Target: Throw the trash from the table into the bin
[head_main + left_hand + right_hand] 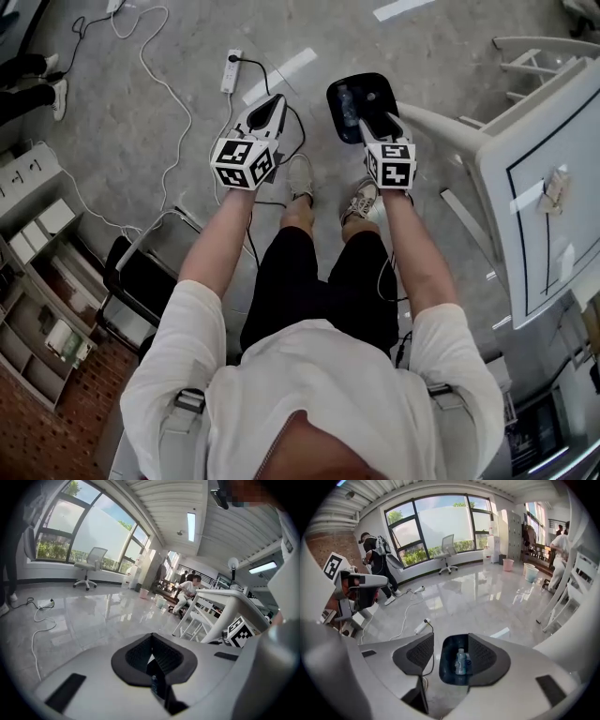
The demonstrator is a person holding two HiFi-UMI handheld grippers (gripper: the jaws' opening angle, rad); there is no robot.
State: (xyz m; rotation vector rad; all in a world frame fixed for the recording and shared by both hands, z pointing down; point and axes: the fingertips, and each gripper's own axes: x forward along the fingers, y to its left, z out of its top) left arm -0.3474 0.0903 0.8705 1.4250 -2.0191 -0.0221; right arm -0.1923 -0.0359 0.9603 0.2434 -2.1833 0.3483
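One clear plastic bottle (460, 661) sits inside the dark bin (446, 660).

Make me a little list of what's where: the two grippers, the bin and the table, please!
Bin: dark oval plastic bin on the grey floor
In the bin: clear plastic bottle
Left gripper: jaws together, nothing held
Right gripper: jaws apart, nothing held, over the bin
Table: white table, small pale scrap lying on it
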